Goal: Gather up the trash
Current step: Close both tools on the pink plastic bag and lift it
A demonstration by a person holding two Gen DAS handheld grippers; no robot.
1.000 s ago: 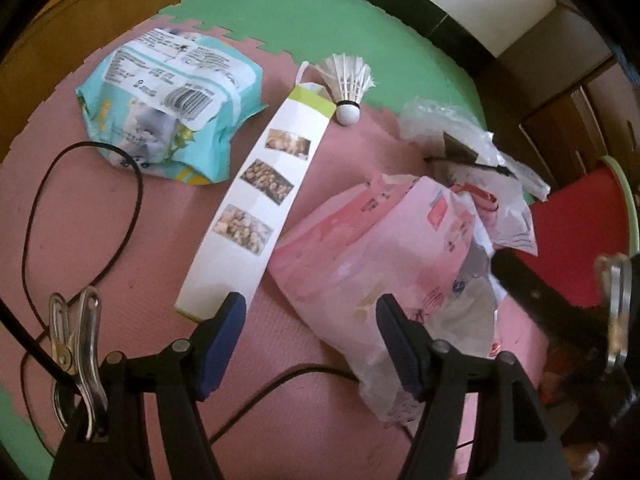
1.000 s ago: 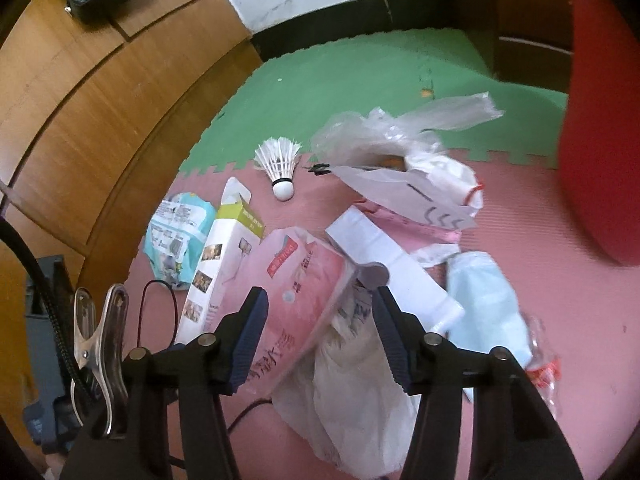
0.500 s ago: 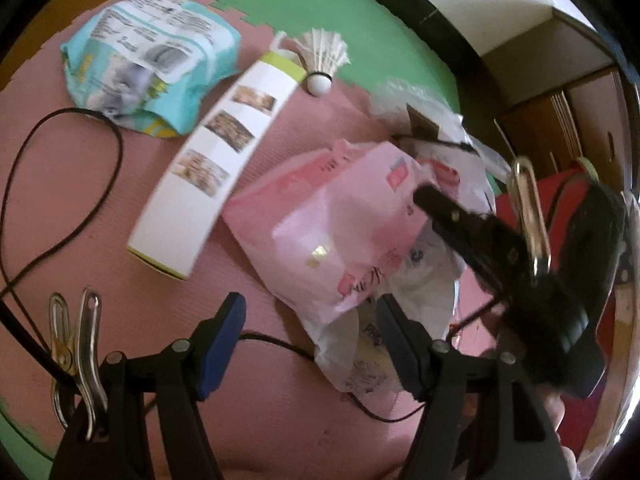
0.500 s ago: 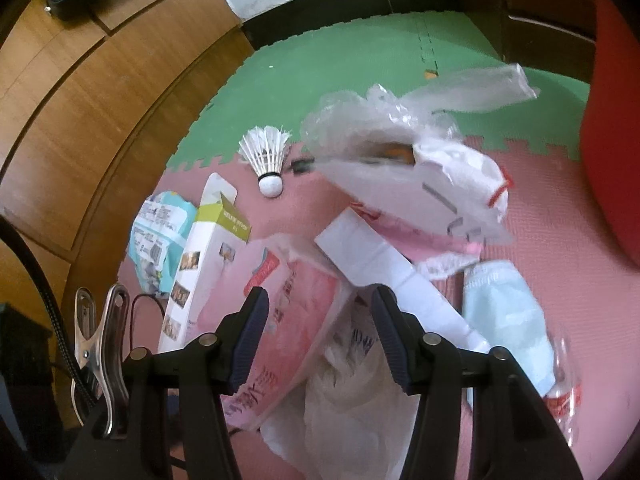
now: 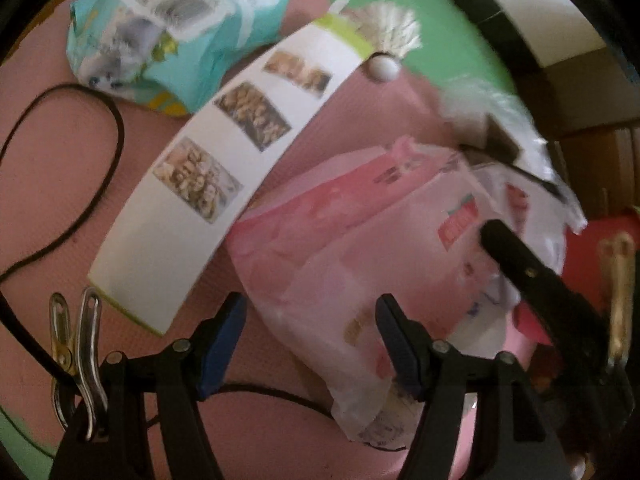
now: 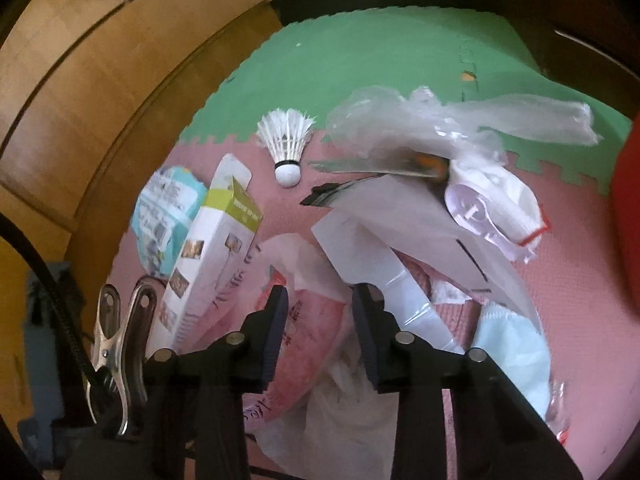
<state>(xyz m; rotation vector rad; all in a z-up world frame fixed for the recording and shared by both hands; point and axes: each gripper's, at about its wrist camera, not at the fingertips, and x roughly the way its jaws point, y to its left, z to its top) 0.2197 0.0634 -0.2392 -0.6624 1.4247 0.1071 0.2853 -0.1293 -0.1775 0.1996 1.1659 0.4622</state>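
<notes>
Down on a floor of pink foam mat [image 6: 592, 240], the right gripper [image 6: 320, 328] is closing its jaws on a raised fold of the pink plastic bag [image 6: 316, 320]; the film sits between the pads, though whether they already pinch it cannot be told. Just ahead of it lies a flat white sheet [image 6: 380, 272], and beyond that a heap of clear crumpled plastic [image 6: 420, 128]. To its left stands a long white carton [image 6: 208, 264], with a teal wipes pack [image 6: 164, 208] past it and a shuttlecock [image 6: 286, 140] farther ahead.

The left gripper [image 5: 310, 344] hangs with jaws apart and nothing held, over the near edge of the same pink bag [image 5: 340, 248]. The white carton [image 5: 224, 176] lies to its left, beside a black cable [image 5: 100, 184].

Judging by its wrinkles, the bag is light, limp and slippery; a bunched fold near its open edge gives the surest hold, since a single layer may slide free.
</notes>
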